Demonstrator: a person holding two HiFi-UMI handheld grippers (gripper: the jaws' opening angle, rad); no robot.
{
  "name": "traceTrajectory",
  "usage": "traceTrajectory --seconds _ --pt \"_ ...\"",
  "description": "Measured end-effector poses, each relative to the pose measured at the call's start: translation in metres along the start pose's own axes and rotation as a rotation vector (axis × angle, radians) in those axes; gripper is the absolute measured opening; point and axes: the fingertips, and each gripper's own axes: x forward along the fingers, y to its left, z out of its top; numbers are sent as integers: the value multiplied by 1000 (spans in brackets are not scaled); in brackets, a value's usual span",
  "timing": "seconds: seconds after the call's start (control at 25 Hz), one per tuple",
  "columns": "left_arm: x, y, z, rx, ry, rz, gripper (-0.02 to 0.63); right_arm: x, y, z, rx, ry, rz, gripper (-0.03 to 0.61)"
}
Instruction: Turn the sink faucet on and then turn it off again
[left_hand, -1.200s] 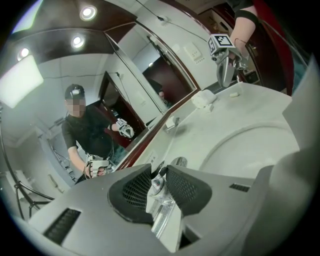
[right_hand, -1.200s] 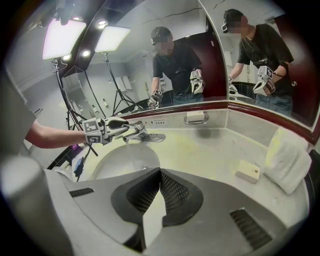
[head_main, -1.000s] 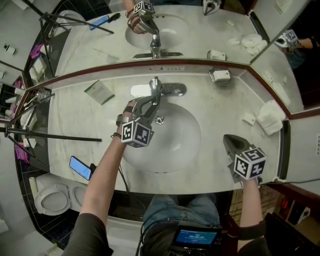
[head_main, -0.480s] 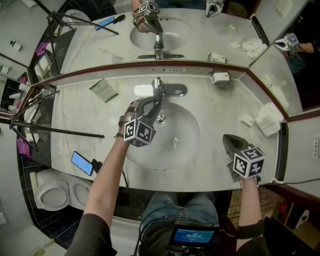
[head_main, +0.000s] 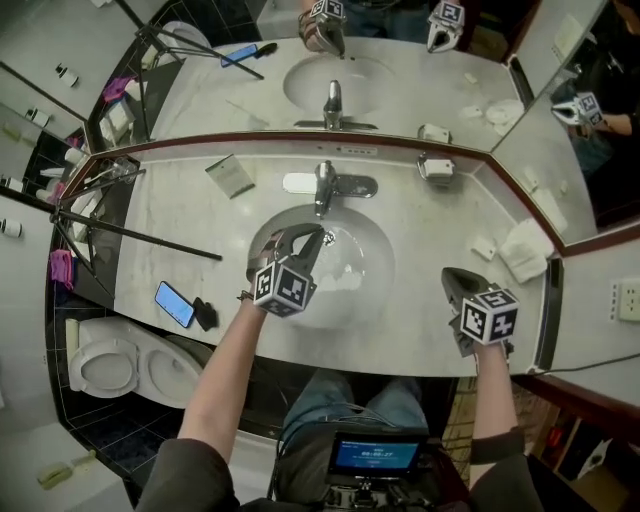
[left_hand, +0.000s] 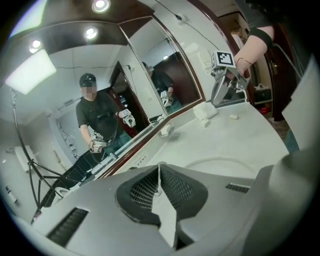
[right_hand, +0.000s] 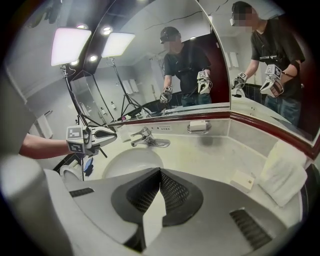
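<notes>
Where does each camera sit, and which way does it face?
Head view: on the head, facing down at sink and faucet; forearms, left gripper, right gripper show.
Left gripper view: rides that gripper, faces along the counter toward the mirror; right gripper shows.
Right gripper view: rides that gripper, faces faucet and mirror; left gripper shows.
Shared: head and right gripper views show the faucet.

**Chrome faucet at the back of the basin**

The shiny chrome single-lever sink faucet (head_main: 325, 187) stands upright on the pale marbled desk (head_main: 180, 225), at the back rim of the round white sink basin (head_main: 375, 285). Its spout reaches forward over the basin. Its flat base plate runs off to the right. Beneath the spout the basin floor looks wet and rippled, but no stream can be made out.
</notes>
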Motion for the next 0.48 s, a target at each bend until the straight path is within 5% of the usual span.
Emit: traceTrajectory --seconds 0.24,0.48 --pt "-36 -8 21 -126 -4 39 0 -11 -5 7 -27 11 20 18" --pt "-65 -2 34 -352 -12 109 0 -21 -15 18 -44 7 32 17"
